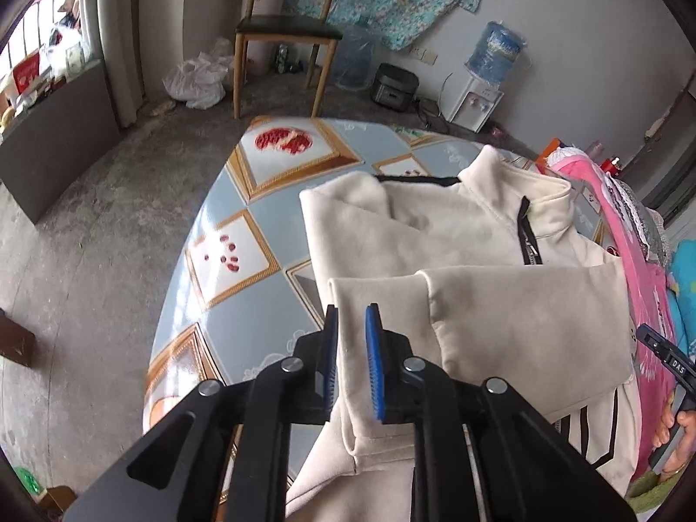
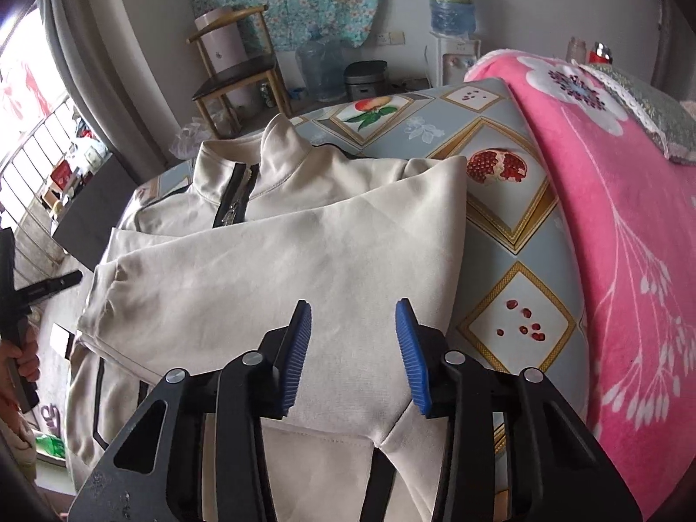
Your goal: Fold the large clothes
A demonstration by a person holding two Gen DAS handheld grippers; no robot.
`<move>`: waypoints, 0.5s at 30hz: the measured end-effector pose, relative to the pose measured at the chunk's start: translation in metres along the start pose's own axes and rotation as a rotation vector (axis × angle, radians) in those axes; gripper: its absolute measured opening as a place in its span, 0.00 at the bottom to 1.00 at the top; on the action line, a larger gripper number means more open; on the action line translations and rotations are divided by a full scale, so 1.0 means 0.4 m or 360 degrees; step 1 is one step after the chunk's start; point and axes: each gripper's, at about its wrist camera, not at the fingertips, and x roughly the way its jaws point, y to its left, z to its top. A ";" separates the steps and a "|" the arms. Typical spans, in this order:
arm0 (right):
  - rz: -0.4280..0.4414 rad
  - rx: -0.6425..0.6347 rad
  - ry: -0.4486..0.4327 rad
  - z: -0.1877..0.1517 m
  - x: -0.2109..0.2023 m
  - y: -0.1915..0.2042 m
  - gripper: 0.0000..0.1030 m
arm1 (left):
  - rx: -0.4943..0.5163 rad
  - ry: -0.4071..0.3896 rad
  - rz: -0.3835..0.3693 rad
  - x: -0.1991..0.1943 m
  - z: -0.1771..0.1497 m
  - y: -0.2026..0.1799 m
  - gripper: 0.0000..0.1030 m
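Observation:
A cream zip-up jacket (image 1: 435, 235) with black trim lies front up on the table, its sleeves folded across the chest. It also shows in the right wrist view (image 2: 304, 235). My left gripper (image 1: 351, 330) is open, its blue pads on either side of the folded left sleeve (image 1: 374, 304) near the jacket's left edge, not clamping it. My right gripper (image 2: 353, 326) is open wide and empty, just above the folded right sleeve (image 2: 278, 269) and lower body of the jacket.
The table (image 1: 226, 261) has a blue-and-gold fruit-pattern cloth and drops off to the concrete floor on the left. A pink flowered blanket (image 2: 609, 200) lies along the right side. A wooden chair (image 1: 282, 30), water jugs and a dispenser (image 1: 478, 100) stand behind.

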 end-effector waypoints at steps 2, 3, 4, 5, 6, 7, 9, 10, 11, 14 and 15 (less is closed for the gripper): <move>-0.0083 -0.0087 0.0078 -0.015 0.032 0.016 0.31 | 0.0109 -0.0001 -0.0014 -0.011 -0.012 -0.031 0.18; -0.0132 -0.0103 0.0147 -0.025 0.057 0.014 0.30 | 0.0163 0.0043 -0.0016 -0.001 -0.022 -0.048 0.19; -0.0167 -0.0100 0.0205 -0.036 0.080 0.005 0.29 | 0.0205 0.0108 -0.0003 0.020 -0.034 -0.062 0.22; -0.0171 -0.0090 0.0237 -0.048 0.097 -0.005 0.28 | 0.0238 0.0187 0.0027 0.046 -0.049 -0.071 0.24; -0.0171 -0.0081 0.0226 -0.055 0.096 -0.012 0.28 | 0.0260 0.0258 0.0089 0.072 -0.063 -0.074 0.24; -0.0177 -0.0070 0.0224 -0.059 0.090 -0.015 0.28 | 0.0264 0.0271 0.0114 0.083 -0.076 -0.070 0.24; -0.0169 -0.0044 0.0199 -0.065 0.056 -0.016 0.29 | 0.0233 0.0229 0.0106 0.069 -0.085 -0.059 0.24; -0.0151 -0.0031 0.0187 -0.069 0.037 -0.016 0.32 | 0.0207 0.0240 0.0110 0.062 -0.086 -0.052 0.26; -0.0134 -0.0017 0.0169 -0.076 0.013 -0.017 0.40 | 0.0182 0.0245 0.0108 0.051 -0.089 -0.043 0.29; -0.0117 0.0015 0.0126 -0.108 -0.060 -0.020 0.53 | 0.0162 0.0209 0.0117 -0.007 -0.106 -0.020 0.36; -0.0099 0.0033 0.0116 -0.121 -0.085 -0.023 0.56 | 0.0167 0.0191 0.0119 -0.033 -0.117 -0.013 0.37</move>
